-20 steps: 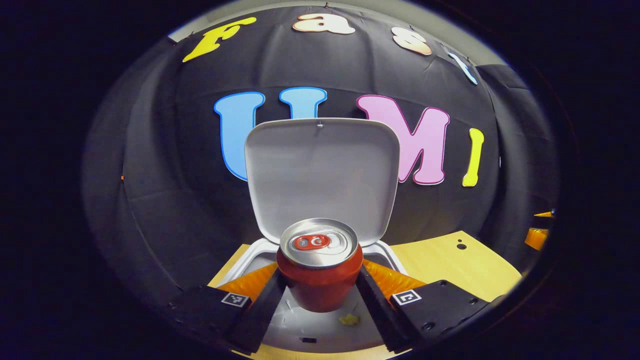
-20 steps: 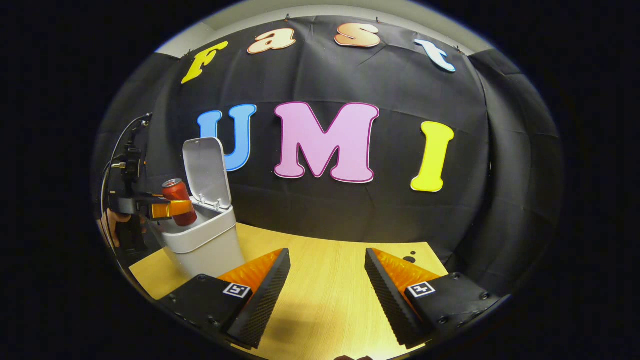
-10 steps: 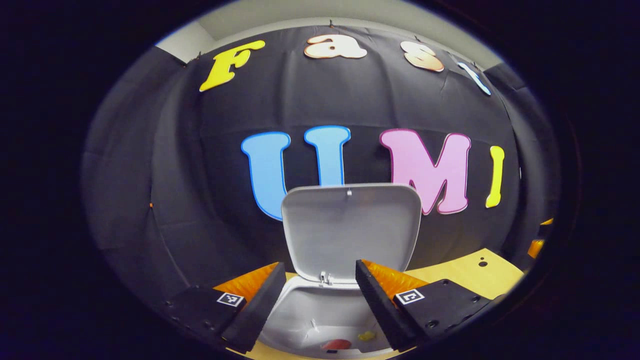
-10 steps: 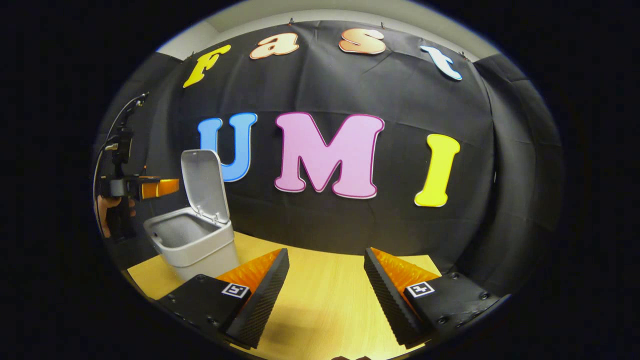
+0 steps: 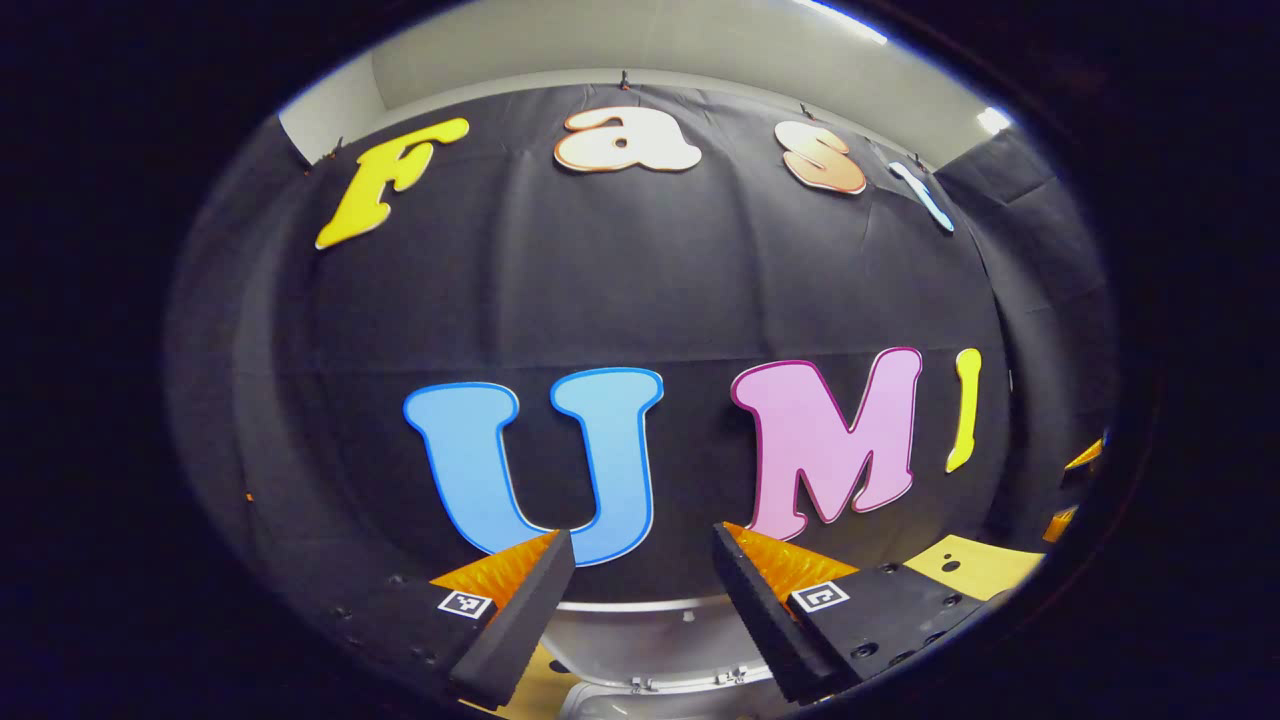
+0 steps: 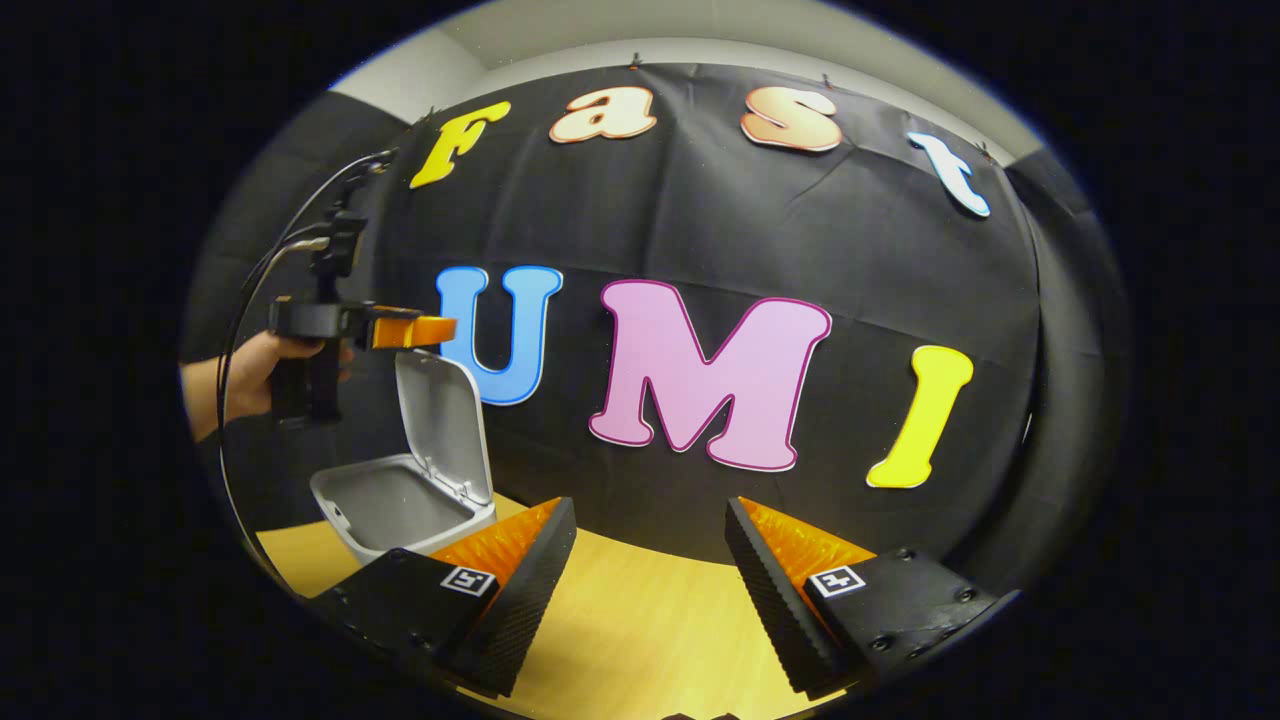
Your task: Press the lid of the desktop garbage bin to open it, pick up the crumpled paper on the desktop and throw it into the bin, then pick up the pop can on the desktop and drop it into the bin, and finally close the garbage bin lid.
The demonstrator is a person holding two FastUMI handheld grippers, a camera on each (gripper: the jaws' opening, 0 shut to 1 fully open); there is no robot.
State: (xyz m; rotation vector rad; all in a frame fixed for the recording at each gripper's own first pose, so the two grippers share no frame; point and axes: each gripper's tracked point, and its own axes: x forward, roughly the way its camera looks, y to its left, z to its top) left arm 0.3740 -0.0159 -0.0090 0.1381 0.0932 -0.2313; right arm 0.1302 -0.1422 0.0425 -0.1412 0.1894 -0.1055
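A: Where does the grey plastic desktop bin [image 6: 400,505] stand?

B: At the left end of the light wooden table [image 6: 640,640], its one hinged lid [image 6: 442,425] upright, open.

A: And the left gripper [image 6: 430,330]?

B: It hangs above the lid's top edge, fingers wide, holding nothing. The right gripper [image 6: 648,575] is wide too, over bare table.

The grey garbage bin [image 6: 385,505] stands on the desktop with its lid [image 6: 445,425] raised upright, hinged at the back.
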